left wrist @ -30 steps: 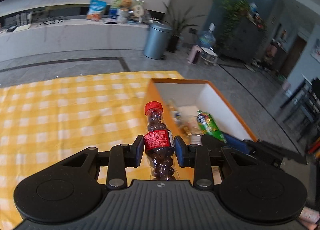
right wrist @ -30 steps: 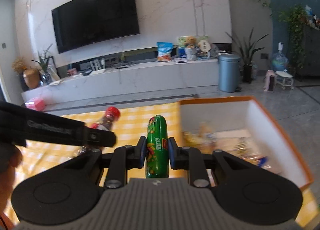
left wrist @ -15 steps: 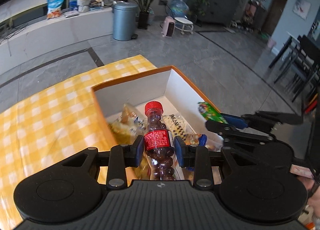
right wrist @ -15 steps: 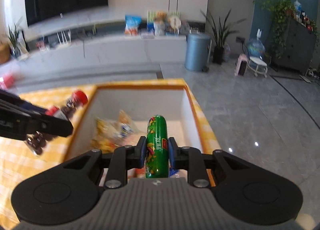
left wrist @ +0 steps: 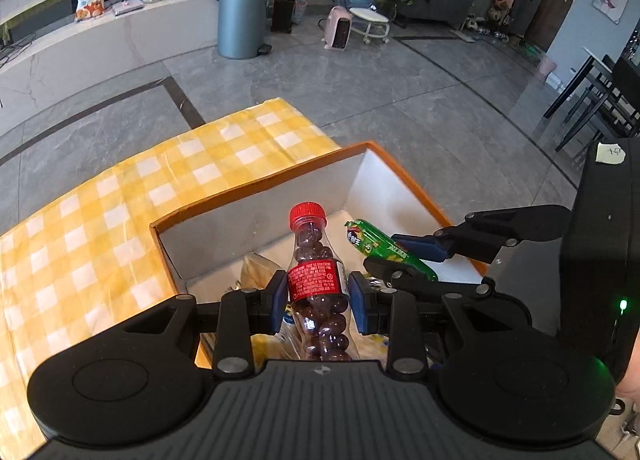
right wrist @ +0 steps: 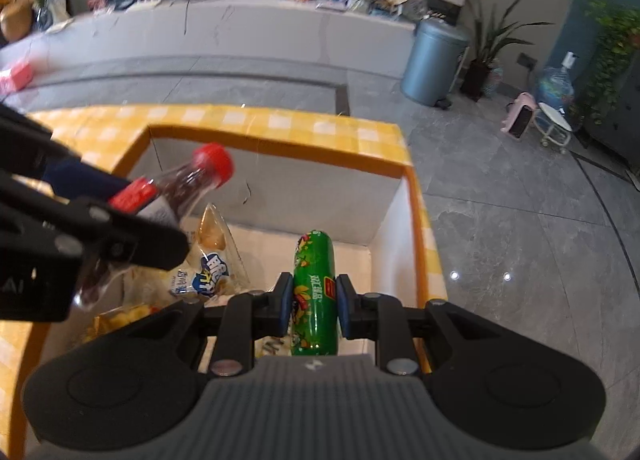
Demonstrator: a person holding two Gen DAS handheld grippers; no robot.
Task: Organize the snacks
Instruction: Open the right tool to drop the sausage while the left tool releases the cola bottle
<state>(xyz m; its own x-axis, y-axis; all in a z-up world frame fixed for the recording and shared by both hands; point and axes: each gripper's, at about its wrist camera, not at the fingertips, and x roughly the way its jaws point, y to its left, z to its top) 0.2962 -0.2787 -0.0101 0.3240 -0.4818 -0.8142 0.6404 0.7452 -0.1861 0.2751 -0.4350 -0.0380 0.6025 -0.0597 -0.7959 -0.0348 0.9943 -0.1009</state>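
Left wrist view: left gripper [left wrist: 318, 296] pinching red-capped bottle [left wrist: 318, 280] of dark candies, above the orange box [left wrist: 256, 184]; not yet dropped.

Right wrist view: right gripper [right wrist: 313, 306] clamped on green snack tube [right wrist: 314, 292], also over the box. Inside already: snack bag [right wrist: 210, 264] and other packets. Probably near the end; releasing left.

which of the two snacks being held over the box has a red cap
The clear bottle of dark round candies, clamped in the left tool. The right tool holds a green sausage-shaped pack with no cap.
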